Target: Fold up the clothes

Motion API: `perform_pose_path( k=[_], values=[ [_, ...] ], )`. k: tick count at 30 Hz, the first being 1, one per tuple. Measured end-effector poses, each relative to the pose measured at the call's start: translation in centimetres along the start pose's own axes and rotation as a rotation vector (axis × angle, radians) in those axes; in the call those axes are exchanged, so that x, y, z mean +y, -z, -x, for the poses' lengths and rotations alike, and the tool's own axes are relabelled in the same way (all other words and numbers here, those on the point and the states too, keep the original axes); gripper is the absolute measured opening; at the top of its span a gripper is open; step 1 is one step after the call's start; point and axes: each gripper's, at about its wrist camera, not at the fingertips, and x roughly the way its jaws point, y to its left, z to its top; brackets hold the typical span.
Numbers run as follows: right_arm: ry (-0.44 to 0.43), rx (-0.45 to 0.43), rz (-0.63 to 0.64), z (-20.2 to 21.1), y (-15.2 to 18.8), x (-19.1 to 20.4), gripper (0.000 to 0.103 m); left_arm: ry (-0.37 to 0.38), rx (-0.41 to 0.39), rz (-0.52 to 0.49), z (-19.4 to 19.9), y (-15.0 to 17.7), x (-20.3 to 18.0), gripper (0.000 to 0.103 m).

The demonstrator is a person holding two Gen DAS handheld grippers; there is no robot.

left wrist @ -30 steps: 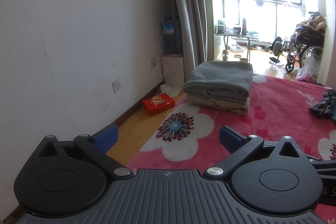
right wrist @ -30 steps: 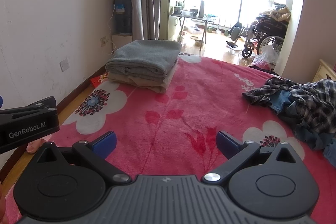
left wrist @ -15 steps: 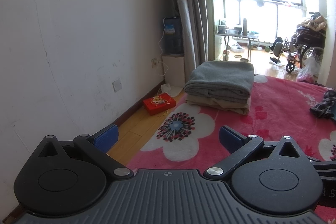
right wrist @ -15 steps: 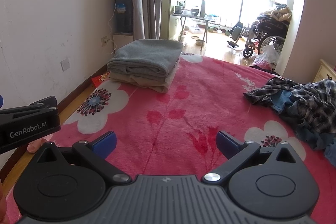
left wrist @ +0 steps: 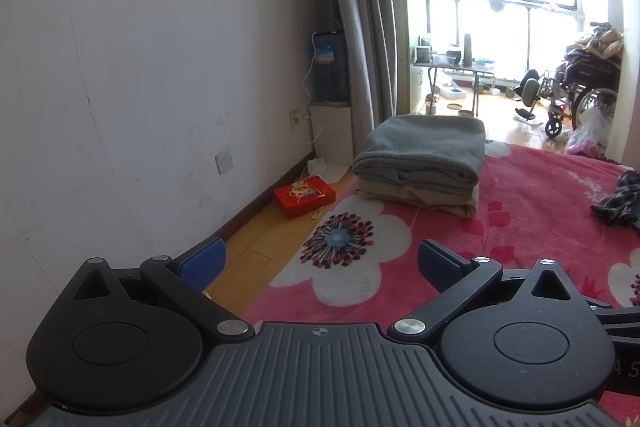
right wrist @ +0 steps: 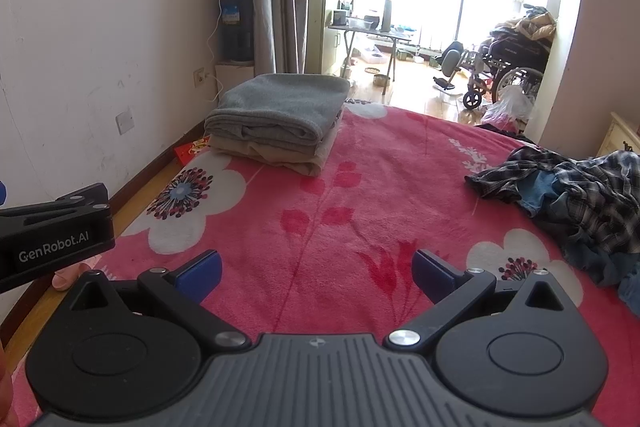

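A folded grey garment (left wrist: 424, 151) (right wrist: 280, 109) rests on a folded beige one (left wrist: 416, 197) (right wrist: 280, 157) at the far left of the pink flowered bed cover (right wrist: 360, 195). A loose heap of plaid and denim clothes (right wrist: 580, 195) lies at the right; only its edge (left wrist: 618, 199) shows in the left wrist view. My left gripper (left wrist: 320, 263) hovers open over the bed's left edge, nothing between its blue pads. Over the near middle of the bed, my right gripper (right wrist: 316, 271) is open and holds nothing. The left gripper's body (right wrist: 52, 235) shows at the right view's left side.
A white wall (left wrist: 140, 67) and a strip of wooden floor (left wrist: 260, 239) run along the bed's left side, with a red box (left wrist: 304, 195) on the floor. Beyond the bed stand a water dispenser (left wrist: 330, 99), grey curtains, a folding table (right wrist: 372, 35) and a wheelchair (right wrist: 504, 67).
Both views have shifted very slightly; the folded stack sits a touch further right in each. Both grippers stay open and hold nothing.
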Motion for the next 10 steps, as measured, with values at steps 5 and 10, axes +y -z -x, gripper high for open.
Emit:
perform_pose_path(
  k=[5, 10],
  values=[
    [0.000, -0.001, 0.000, 0.05, 0.00, -0.07, 0.103, -0.001, -0.005, -0.002, 0.04, -0.02, 0.04, 0.103],
    [0.001, -0.002, 0.000, 0.03, -0.03, -0.10, 0.103, 0.002, -0.005, -0.006, 0.01, 0.01, -0.01, 0.103]
  ],
)
